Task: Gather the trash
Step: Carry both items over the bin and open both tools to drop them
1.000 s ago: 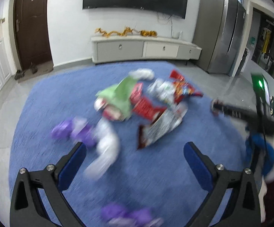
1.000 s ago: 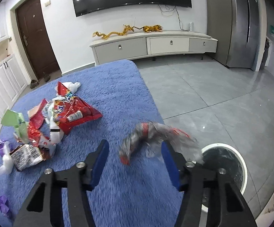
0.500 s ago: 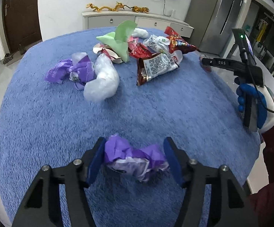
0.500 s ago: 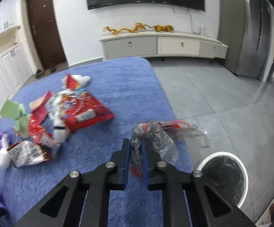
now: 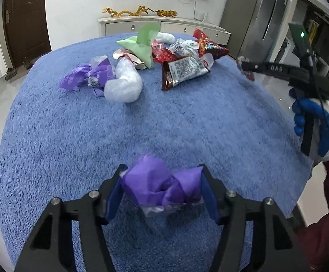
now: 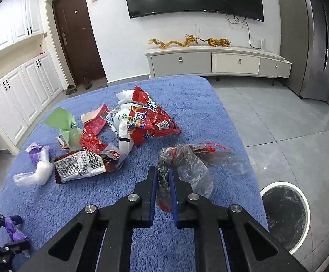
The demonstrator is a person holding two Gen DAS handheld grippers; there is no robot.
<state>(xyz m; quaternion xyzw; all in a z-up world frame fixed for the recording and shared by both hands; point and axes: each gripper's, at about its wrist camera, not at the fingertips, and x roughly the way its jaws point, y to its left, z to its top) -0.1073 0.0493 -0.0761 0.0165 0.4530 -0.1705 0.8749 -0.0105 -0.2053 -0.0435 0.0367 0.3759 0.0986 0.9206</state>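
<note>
My left gripper is shut on a crumpled purple wrapper just above the blue rug. My right gripper is shut on a clear plastic bag with red print, held over the rug's right edge. A pile of trash lies on the rug: a red snack bag, a brown wrapper, a green paper, a white bag and another purple wrapper. A round bin with a black liner stands on the floor at lower right.
A white TV cabinet with gold dragon figures stands against the far wall under a television. A brown door and white cupboards are at left. A grey fridge is at right. Grey tile floor borders the rug.
My left gripper dropped onto the purple wrapper and closed on it. My right gripper closed on the clear plastic bag and holds it near the bin.
</note>
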